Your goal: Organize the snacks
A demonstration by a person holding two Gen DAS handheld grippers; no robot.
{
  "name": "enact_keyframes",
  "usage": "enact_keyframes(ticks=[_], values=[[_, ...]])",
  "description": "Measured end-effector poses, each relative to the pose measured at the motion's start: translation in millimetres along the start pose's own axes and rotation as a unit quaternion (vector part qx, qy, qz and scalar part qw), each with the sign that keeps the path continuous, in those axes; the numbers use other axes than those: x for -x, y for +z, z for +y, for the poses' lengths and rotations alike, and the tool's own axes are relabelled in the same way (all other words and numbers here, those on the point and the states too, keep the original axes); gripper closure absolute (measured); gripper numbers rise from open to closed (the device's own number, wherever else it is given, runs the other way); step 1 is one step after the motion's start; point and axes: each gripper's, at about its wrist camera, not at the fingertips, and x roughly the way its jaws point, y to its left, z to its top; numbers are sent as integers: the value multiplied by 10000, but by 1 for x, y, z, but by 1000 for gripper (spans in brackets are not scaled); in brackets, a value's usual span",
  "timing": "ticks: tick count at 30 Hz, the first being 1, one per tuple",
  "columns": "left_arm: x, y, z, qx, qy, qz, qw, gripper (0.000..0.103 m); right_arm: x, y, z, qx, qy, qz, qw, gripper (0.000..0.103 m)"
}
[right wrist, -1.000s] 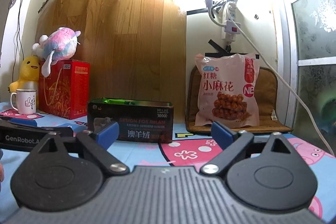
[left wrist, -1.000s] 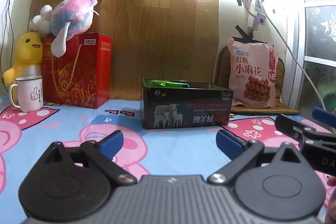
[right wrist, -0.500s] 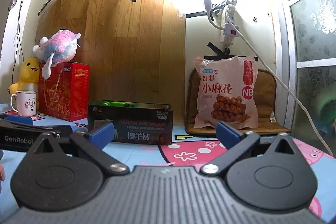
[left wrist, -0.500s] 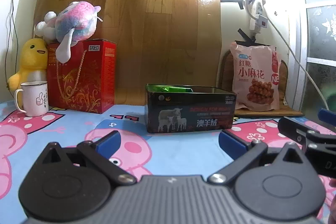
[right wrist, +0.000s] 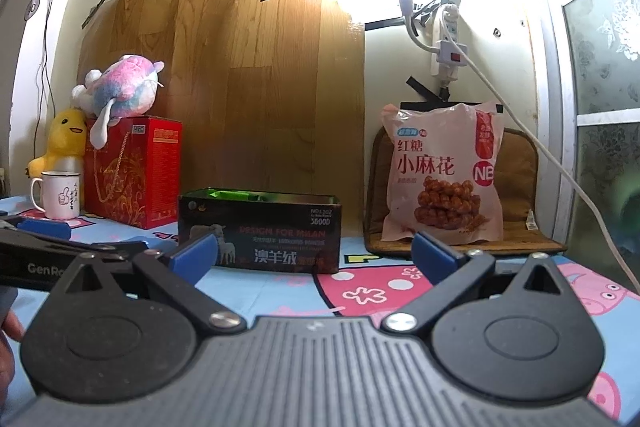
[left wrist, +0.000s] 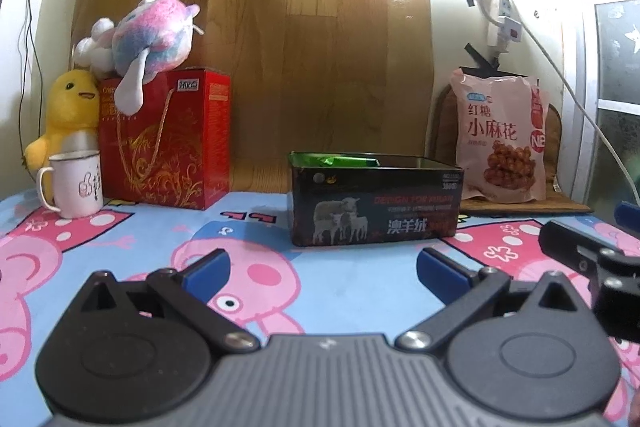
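A black open tin box [left wrist: 374, 205] [right wrist: 260, 231] with sheep pictures stands mid-table, a green packet [left wrist: 348, 161] [right wrist: 230, 194] showing over its rim. A pink snack bag [left wrist: 498, 143] [right wrist: 442, 175] leans upright against the wall at the right, on a brown mat. My left gripper [left wrist: 322, 269] is open and holds nothing, low over the cloth in front of the box. My right gripper [right wrist: 314, 257] is open with nothing between its fingers, facing the gap between box and bag. Each gripper shows in the other's view: the right one [left wrist: 592, 259], the left one [right wrist: 52, 251].
A red gift box [left wrist: 164, 139] with a pink-blue plush [left wrist: 148, 39] on top, a yellow duck plush [left wrist: 66, 119] and a white mug [left wrist: 74, 185] stand at the back left. A white cable [right wrist: 560, 163] hangs from a power strip [right wrist: 446, 39] at the right. A cartoon-print cloth [left wrist: 280, 227] covers the table.
Both grippers have drawn back and risen slightly, so the box and bag look a little smaller and lower. Both stayed open and nothing on the table moved.
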Motion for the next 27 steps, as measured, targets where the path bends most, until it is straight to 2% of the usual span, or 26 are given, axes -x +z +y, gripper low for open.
enact_keyframes(ticks=[10, 27], values=[[0, 0, 3, 55, 118, -28, 9999, 0, -2, 0, -1, -60, 105, 113, 9999, 0], [-5, 1, 11, 258, 56, 134, 9996, 0, -3, 0, -3, -181, 238, 182, 9994, 0]])
